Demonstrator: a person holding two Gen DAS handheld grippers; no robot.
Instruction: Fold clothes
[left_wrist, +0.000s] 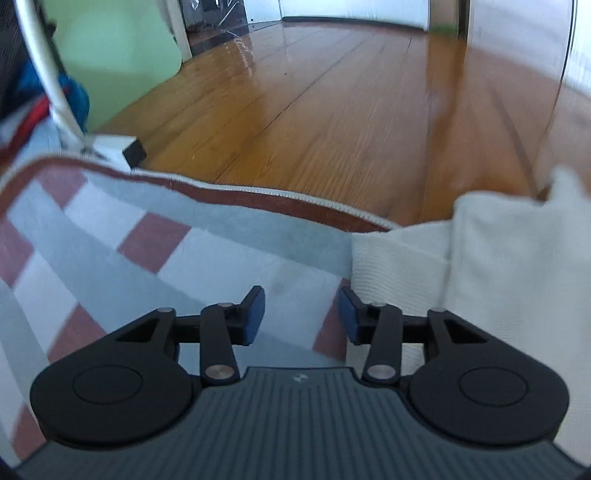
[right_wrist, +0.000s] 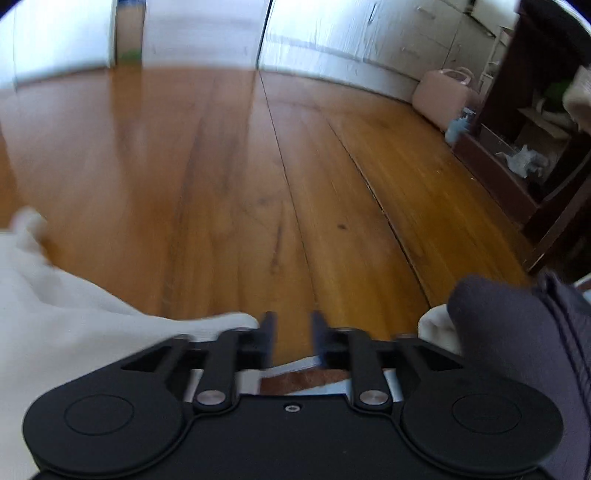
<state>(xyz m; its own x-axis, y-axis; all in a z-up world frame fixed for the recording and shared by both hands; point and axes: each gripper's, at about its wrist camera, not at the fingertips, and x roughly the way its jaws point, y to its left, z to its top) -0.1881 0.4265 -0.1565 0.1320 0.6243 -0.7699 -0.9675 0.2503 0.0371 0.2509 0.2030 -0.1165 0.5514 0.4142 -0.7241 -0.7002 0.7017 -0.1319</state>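
Note:
A white garment (left_wrist: 491, 273) lies on a checked blanket (left_wrist: 159, 236), at the right of the left wrist view. My left gripper (left_wrist: 301, 314) is open and empty, low over the blanket, its right finger just at the garment's ribbed edge. In the right wrist view the same white garment (right_wrist: 62, 332) fills the lower left. My right gripper (right_wrist: 293, 334) is open with nothing between its fingers, over the blanket's edge and facing the floor. A dark grey garment (right_wrist: 524, 332) lies at the lower right, with a bit of white cloth (right_wrist: 437, 328) beside it.
Wooden floor (left_wrist: 332, 110) stretches ahead of the blanket's brown border (left_wrist: 258, 199). A metal frame leg (left_wrist: 48, 74) and blue cloth (left_wrist: 77, 96) stand at far left. A pink case (right_wrist: 443, 96) and a dark wooden shelf (right_wrist: 524, 147) are at the right.

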